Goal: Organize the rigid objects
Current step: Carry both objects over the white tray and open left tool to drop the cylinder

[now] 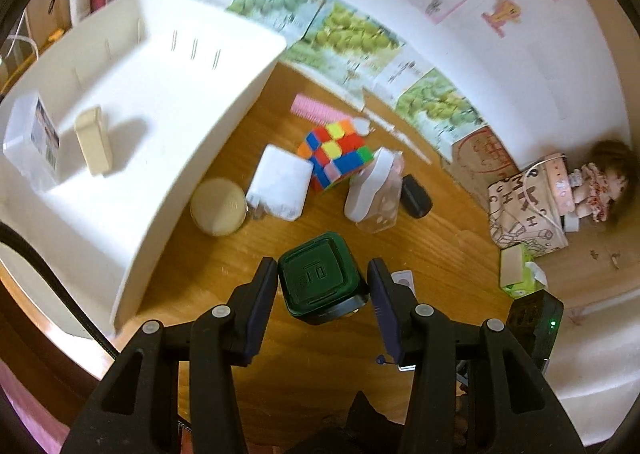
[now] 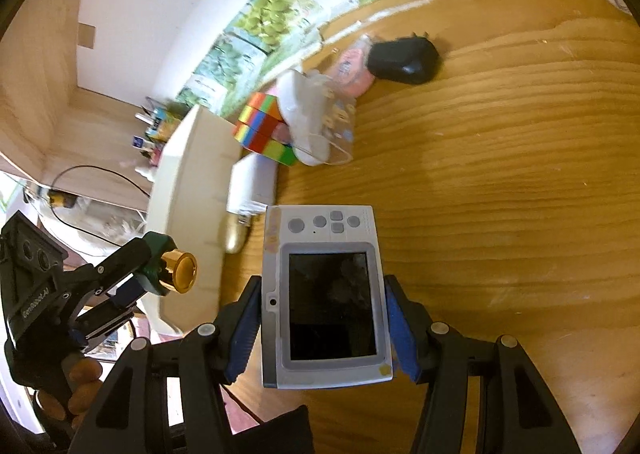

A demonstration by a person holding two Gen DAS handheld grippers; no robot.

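Holding a dark green cube-shaped bottle (image 1: 323, 278) above the wooden bench (image 1: 440, 246), the left gripper (image 1: 324, 294) has its jaws spread wide enough to take the bottle's square body, one finger pressed on each side; in the right wrist view the same bottle (image 2: 160, 266) lies on its side in that gripper (image 2: 136, 286), its gold cap (image 2: 180, 269) pointing away from the fingers toward the right, so its long axis runs roughly level. The right gripper (image 2: 324, 318) clamps a grey handheld game console (image 2: 326, 306) by its two long edges, jaws about half open; the console's long axis runs straight out along the fingers, dark screen facing up, the button end pointing away from the gripper. A white tray (image 1: 224, 134) stands at the left of the bench, holding a clear box (image 1: 30, 142) and a cream block (image 1: 94, 140) that stands upright. Beside the tray's right wall lie a round cream lid (image 1: 218, 207), a white pouch (image 1: 280, 182), a colour cube (image 1: 336, 154), a clear bottle with a white top (image 1: 374, 190), probably lying tilted though blur hides detail, and a black plug (image 1: 416, 196); a pink comb (image 1: 316, 110) lies behind the cube.
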